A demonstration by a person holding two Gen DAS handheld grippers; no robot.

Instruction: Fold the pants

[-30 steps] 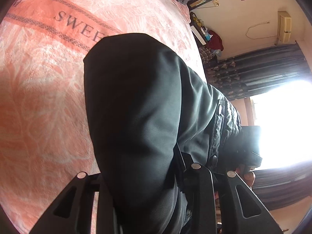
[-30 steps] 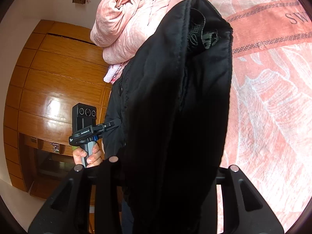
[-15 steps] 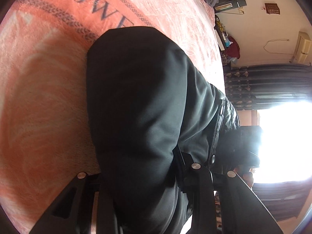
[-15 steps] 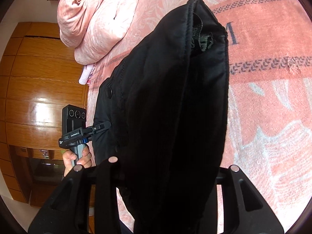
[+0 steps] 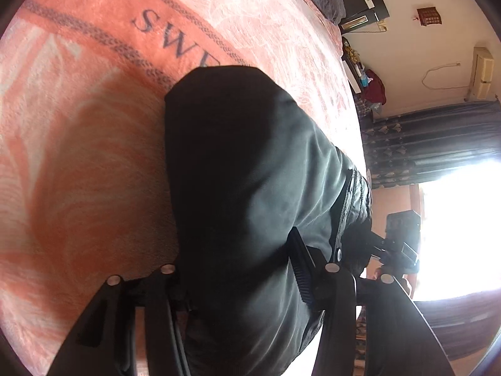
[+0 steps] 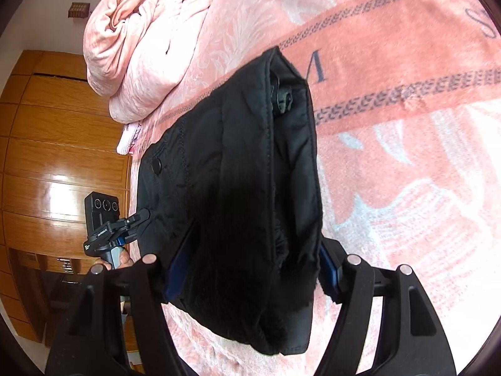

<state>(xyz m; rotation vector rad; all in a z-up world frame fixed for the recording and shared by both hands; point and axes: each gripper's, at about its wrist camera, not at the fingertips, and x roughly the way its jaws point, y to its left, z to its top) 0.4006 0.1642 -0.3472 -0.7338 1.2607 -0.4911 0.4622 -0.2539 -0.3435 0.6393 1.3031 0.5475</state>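
The black padded pants point(image 6: 238, 188) lie as a thick, doubled-up bundle on the pink blanket point(image 6: 407, 172) of the bed, so the folding looks nearly done. Both grippers are letting go: the left gripper point(image 5: 238, 282) and the right gripper point(image 6: 247, 269) have their jaws opening, with the bundle's near end between the fingers of each. What seems left is drawing both clear and perhaps flattening the puffy stack.

A pink blanket point(image 6: 407, 172), a bundled quilt point(image 6: 147, 37), wooden wardrobe point(image 6: 47, 156), dark curtains point(image 5: 432, 138).
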